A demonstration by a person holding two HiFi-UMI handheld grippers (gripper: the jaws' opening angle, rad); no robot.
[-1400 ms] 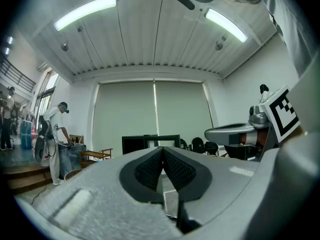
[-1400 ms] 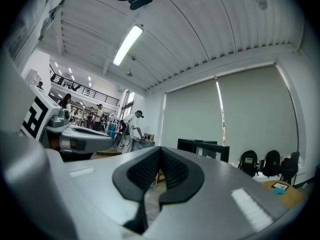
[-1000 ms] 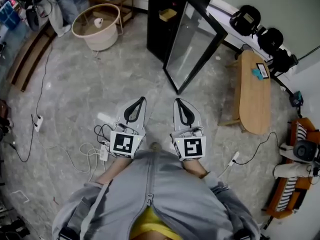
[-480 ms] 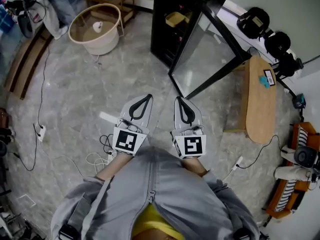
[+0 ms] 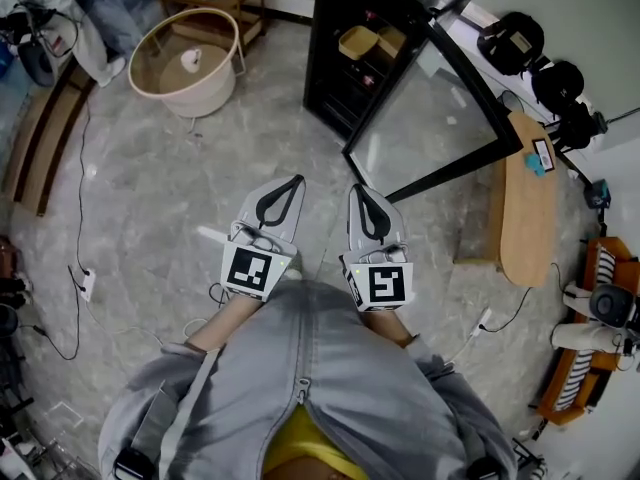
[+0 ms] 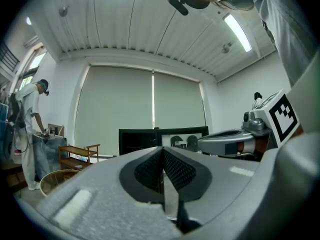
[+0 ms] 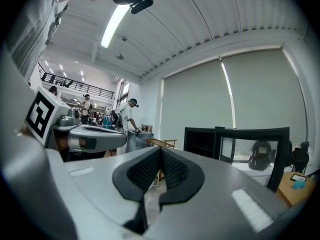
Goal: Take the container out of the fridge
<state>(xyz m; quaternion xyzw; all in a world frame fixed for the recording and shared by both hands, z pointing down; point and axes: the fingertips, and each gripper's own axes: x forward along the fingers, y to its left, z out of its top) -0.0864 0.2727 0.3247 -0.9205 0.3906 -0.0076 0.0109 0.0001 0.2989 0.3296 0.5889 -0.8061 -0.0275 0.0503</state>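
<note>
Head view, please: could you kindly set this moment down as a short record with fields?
fridge: black, standing on the floor ahead
door: glass, swung open
container: yellowish, on a shelf inside the fridge
left gripper: shut, empty, short of the fridge
right gripper: shut, empty, short of the fridge
task: container not yet taken

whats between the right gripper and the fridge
Only bare floor, up to the open glass door of the fridge; the head view shows it.
</note>
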